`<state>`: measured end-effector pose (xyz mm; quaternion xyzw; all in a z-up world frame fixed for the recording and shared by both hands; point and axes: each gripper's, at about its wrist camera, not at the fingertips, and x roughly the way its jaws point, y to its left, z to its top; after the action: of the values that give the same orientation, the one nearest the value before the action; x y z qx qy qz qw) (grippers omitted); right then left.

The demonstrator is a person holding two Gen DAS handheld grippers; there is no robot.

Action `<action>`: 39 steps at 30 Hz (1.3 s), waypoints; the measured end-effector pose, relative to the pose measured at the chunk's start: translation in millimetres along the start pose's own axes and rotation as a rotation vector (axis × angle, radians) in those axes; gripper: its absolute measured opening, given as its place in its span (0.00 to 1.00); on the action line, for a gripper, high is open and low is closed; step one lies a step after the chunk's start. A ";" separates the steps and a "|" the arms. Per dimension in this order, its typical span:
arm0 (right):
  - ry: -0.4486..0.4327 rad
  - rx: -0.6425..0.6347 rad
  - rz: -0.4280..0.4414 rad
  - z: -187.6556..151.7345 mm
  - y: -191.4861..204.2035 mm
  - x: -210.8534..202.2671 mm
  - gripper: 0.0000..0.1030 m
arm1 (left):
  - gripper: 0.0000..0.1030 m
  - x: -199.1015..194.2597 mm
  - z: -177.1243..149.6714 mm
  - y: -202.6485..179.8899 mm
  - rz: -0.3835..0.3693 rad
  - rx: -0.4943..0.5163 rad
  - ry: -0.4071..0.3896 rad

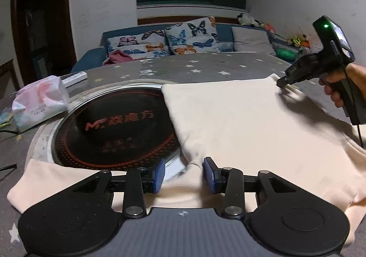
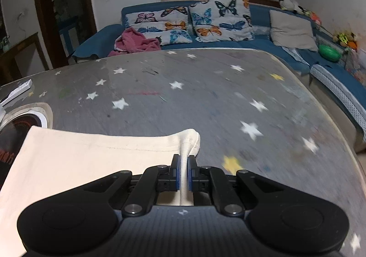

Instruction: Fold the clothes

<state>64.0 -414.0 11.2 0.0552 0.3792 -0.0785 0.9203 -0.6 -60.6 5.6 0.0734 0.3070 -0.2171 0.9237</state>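
A cream garment (image 1: 251, 124) lies spread on the grey star-print table, partly over the round black cooktop (image 1: 114, 129). My left gripper (image 1: 184, 175) is open, its blue pads on either side of a raised fold at the garment's near edge. My right gripper (image 2: 183, 172) is shut on the garment's far corner (image 2: 188, 140), pinching a ridge of cloth. In the left wrist view the right gripper (image 1: 280, 83) shows at the garment's far right corner, held by a hand.
A tissue pack (image 1: 40, 101) and a white remote (image 1: 74, 78) lie at the table's left. A blue sofa (image 2: 228, 28) with butterfly cushions and a pink cloth (image 2: 137, 42) runs behind the table. The table edge (image 2: 331, 119) curves at the right.
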 end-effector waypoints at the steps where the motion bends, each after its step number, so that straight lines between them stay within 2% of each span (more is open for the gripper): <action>1: 0.002 -0.012 0.002 3.8 3.6 3.6 0.06 | 0.43 0.3 0.5 3.8 0.003 -0.013 0.001; 5: 0.008 -0.060 0.008 13.4 14.5 9.9 0.10 | 0.44 -4.5 0.2 14.2 0.006 -0.041 -0.002; 7: -0.009 -0.105 0.003 10.1 19.9 -1.3 0.16 | 0.51 -13.7 -1.0 18.9 0.028 -0.048 -0.021; 8: -0.011 -0.127 0.012 7.2 22.8 -8.5 0.17 | 0.52 -18.5 -1.6 21.4 0.042 -0.053 -0.030; 10: -0.012 -0.172 0.045 -1.2 29.9 -27.3 0.31 | 0.52 -28.0 -2.7 26.6 0.069 -0.061 -0.050; 14: -0.004 -0.281 0.145 -27.7 52.1 -66.9 0.41 | 0.56 -39.0 -10.8 49.3 0.190 -0.130 -0.042; 16: -0.007 -0.346 0.202 -45.9 68.6 -87.7 0.47 | 0.62 -43.9 -15.2 61.5 0.255 -0.168 -0.034; 20: -0.012 -0.446 0.306 -79.0 106.2 -118.9 0.52 | 0.68 -53.8 -24.1 85.9 0.385 -0.244 -0.019; 24: -0.028 -0.564 0.364 -104.6 146.8 -135.6 0.55 | 0.67 -53.3 -29.0 103.0 0.412 -0.315 -0.003; 26: -0.044 -0.617 0.374 -115.2 164.2 -139.9 0.56 | 0.61 -52.4 -31.2 111.0 0.417 -0.350 0.005; 28: -0.060 -0.655 0.384 -124.3 180.0 -143.2 0.58 | 0.43 -51.6 -32.7 116.6 0.419 -0.373 0.008; 29: -0.062 -0.655 0.391 -126.9 185.6 -143.3 0.58 | 0.39 -51.3 -32.6 116.0 0.415 -0.369 0.004; 31: -0.063 -0.656 0.399 -132.1 194.5 -143.2 0.58 | 0.17 -50.7 -32.4 114.9 0.406 -0.361 -0.006; 32: -0.064 -0.661 0.399 -135.2 198.0 -143.2 0.58 | 0.12 -51.2 -32.3 113.9 0.411 -0.357 -0.009; 34: -0.085 -0.689 0.392 -142.1 204.4 -146.7 0.58 | 0.08 -53.5 -32.3 111.2 0.439 -0.350 -0.015; 39: -0.124 -0.756 0.395 -157.4 213.1 -159.1 0.58 | 0.08 -61.1 -38.3 113.6 0.494 -0.369 -0.019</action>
<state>-116.2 -163.1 21.5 -0.2192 0.3072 0.2407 0.8942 -14.3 73.1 11.8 -0.0254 0.3055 0.0726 0.9491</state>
